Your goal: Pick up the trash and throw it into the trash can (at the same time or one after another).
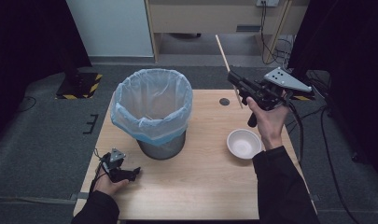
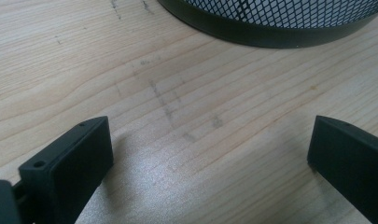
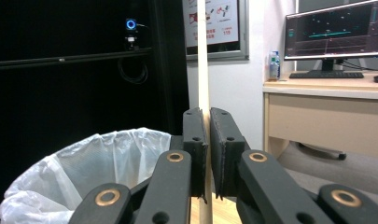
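Right gripper [image 3: 208,154] jaws clamped on stick [image 3: 203,60]; left gripper [image 2: 210,154] jaws apart. Carry stick over bin [image 1: 151,105], then release.

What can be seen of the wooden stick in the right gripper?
The wooden stick is thin, straight, pale and round, like a single chopstick or dowel of light wood. The right gripper is shut on it, both black pads pressing its sides partway along its length, so it sticks out above and below the jaws. In the high view it is lifted off the table, slanting up and away over the far right corner, beyond the white bowl and right of the lined bin. Nothing else touches it.
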A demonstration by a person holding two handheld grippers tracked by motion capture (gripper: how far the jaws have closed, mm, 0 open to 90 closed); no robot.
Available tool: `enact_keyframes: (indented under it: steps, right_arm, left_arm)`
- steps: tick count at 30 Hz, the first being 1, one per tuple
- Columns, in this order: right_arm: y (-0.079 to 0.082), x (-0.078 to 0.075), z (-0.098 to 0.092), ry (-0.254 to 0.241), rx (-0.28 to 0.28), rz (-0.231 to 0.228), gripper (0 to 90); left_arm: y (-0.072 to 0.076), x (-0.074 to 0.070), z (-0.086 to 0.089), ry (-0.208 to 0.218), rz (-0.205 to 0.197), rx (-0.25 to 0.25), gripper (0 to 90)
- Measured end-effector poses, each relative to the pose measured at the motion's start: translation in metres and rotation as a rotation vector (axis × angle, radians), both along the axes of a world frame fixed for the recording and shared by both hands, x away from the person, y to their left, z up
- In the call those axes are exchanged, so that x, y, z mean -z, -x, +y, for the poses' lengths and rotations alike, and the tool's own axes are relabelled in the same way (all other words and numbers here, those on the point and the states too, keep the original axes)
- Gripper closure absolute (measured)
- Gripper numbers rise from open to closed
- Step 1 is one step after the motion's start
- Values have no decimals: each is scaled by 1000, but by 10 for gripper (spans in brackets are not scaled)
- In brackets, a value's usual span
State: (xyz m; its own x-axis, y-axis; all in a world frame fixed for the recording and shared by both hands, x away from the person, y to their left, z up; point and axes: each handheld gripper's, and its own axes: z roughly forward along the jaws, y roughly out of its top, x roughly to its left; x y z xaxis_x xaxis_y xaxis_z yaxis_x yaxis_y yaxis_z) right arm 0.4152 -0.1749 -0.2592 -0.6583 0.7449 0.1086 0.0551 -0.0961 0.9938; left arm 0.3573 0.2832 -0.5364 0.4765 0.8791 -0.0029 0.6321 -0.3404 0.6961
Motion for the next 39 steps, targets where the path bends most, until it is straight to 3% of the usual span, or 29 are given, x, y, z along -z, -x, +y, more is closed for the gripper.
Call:
enact_keyframes:
  steps: [32, 39]
  right_arm:
    - [-15, -20, 64, 0, -98, -26, 858]
    - [-22, -20, 77, -25, -115, -19, 858]
  left_arm:
    - [0, 0, 0, 1, -1, 0, 0]
    - [0, 0, 0, 1, -1, 0, 0]
